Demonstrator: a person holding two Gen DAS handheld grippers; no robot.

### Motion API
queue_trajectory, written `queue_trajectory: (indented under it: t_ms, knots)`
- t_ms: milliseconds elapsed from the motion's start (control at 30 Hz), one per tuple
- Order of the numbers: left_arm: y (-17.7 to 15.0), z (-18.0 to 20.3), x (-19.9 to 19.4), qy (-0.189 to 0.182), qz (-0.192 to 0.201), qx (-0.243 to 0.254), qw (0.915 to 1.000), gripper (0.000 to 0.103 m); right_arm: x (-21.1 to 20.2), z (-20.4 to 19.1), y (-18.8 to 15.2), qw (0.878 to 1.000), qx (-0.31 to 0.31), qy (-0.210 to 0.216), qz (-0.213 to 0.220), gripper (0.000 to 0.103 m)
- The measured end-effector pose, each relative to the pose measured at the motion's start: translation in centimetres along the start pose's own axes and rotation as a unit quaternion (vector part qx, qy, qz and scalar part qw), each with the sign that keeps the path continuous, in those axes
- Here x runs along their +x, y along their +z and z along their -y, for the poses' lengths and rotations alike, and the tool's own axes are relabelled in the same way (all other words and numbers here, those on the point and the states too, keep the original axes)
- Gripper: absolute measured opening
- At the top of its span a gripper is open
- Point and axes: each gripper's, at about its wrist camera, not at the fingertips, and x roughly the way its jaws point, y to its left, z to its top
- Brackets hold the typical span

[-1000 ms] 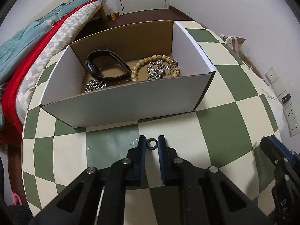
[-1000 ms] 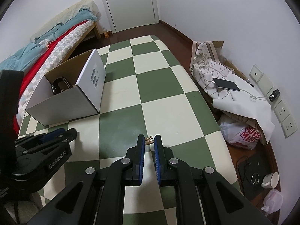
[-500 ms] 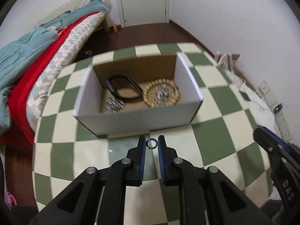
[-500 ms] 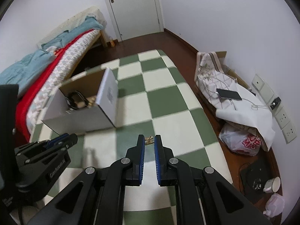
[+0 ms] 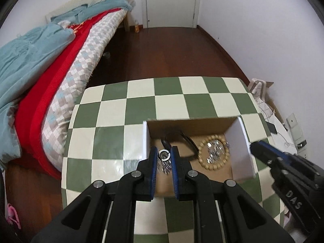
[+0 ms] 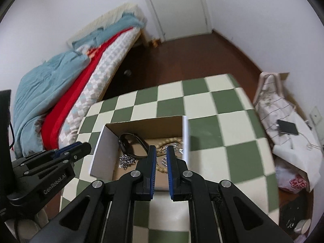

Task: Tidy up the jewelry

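Hovering over the open white cardboard box point(image 5: 241, 147), the left tongs point(image 5: 164, 154) pinch a small dark metal ring point(image 5: 164, 154); right tongs point(image 6: 161, 152) grip a tiny gold piece point(image 6: 161, 151). Beaded bracelet point(image 5: 213, 154), black band point(image 5: 182, 141) already inside; only drops left, I'd say.

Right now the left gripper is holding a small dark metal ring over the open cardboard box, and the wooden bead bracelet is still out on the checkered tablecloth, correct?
Not quite. The left gripper does hold the small dark metal ring over the open cardboard box, but the wooden bead bracelet lies inside the box, not on the checkered tablecloth. The left wrist view shows it.
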Motion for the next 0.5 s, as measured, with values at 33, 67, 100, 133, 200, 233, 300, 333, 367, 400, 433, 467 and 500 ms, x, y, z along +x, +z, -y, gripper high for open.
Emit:
queue_trajectory:
  t_ms: [33, 67, 100, 133, 200, 233, 300, 333, 367, 400, 433, 467, 500]
  knots:
    - [0.6, -0.3, 0.4, -0.005, -0.004, -0.003, 1.0000, 0.013, 0.7, 0.0, 0.5, 1.000, 0.002, 0.002, -0.008, 0.011]
    - [0.9, -0.5, 0.6, -0.007, -0.007, -0.005, 0.9999, 0.013, 1.4, -0.1, 1.0, 1.000, 0.002, 0.004, -0.017, 0.011]
    - [1.3, -0.7, 0.9, -0.010, -0.012, -0.011, 0.9998, 0.013, 2.3, -0.2, 1.7, 1.000, 0.002, 0.006, -0.029, 0.011]
    - [1.7, -0.9, 1.2, -0.011, -0.015, -0.015, 0.9997, 0.013, 2.7, -0.1, 2.0, 0.999, 0.004, 0.005, -0.032, 0.011]
    - [2.2, -1.2, 1.7, -0.017, -0.023, -0.020, 0.9994, 0.014, 3.6, -0.1, 2.6, 0.999, 0.005, 0.007, -0.047, 0.011]
    - [2.4, -1.4, 1.9, -0.022, -0.027, -0.023, 0.9991, 0.015, 4.1, 0.0, 3.0, 0.998, 0.010, 0.011, -0.058, 0.011]
    - [2.8, -1.7, 2.0, -0.018, -0.028, -0.028, 0.9991, 0.017, 4.3, 0.2, 3.3, 0.998, 0.011, 0.007, -0.062, 0.012]
    - [2.9, -1.9, 1.9, -0.015, -0.024, -0.031, 0.9991, 0.027, 4.3, 0.2, 3.4, 0.998, 0.011, 0.006, -0.064, 0.014]
    - [3.0, -2.1, 1.7, -0.011, -0.020, -0.034, 0.9992, 0.047, 4.3, 0.3, 3.4, 0.998, 0.011, 0.007, -0.065, 0.021]
    - [3.1, -2.3, 1.5, -0.004, -0.015, -0.038, 0.9992, 0.061, 4.2, 0.3, 3.5, 0.998, 0.011, 0.004, -0.065, 0.026]
    - [3.1, -2.5, 1.3, 0.002, -0.010, -0.042, 0.9991, 0.082, 4.0, 0.4, 3.5, 0.998, 0.010, -0.002, -0.064, 0.037]
    - [3.0, -2.8, 1.1, 0.006, -0.004, -0.045, 0.9989, 0.087, 3.8, 0.4, 3.4, 0.998, 0.010, -0.006, -0.064, 0.044]
    - [2.8, -3.0, 0.8, 0.013, 0.000, -0.047, 0.9988, 0.087, 3.6, 0.4, 3.4, 0.998, 0.008, -0.012, -0.063, 0.048]
